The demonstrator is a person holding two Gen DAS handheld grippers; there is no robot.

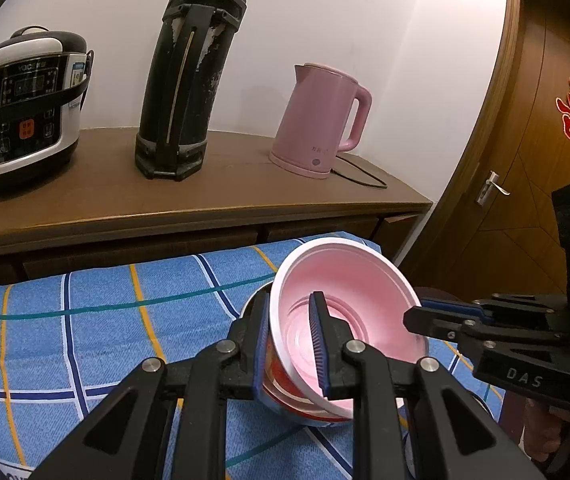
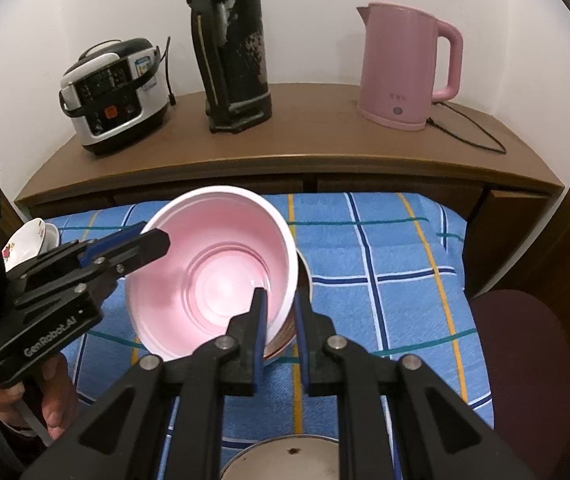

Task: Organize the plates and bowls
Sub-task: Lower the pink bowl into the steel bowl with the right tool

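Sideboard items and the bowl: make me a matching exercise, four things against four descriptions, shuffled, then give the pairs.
Things:
1. rice cooker
2. thermos
3. kettle
4. pink bowl

Descriptions:
A. pink, right end of the sideboard
B. gripped at its rim over the blue checked cloth
C. tall, black, worn, in the middle
D. white and black, left end

Pairs: 1-D, 2-C, 3-A, 4-B

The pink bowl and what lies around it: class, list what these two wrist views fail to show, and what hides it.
- Left wrist view: the pink bowl hides most of the metal dish behind it.
- Right wrist view: the steel bowl is cut off by the bottom edge and the right gripper.
- Right wrist view: the left gripper covers the floral dishes; their number is unclear.
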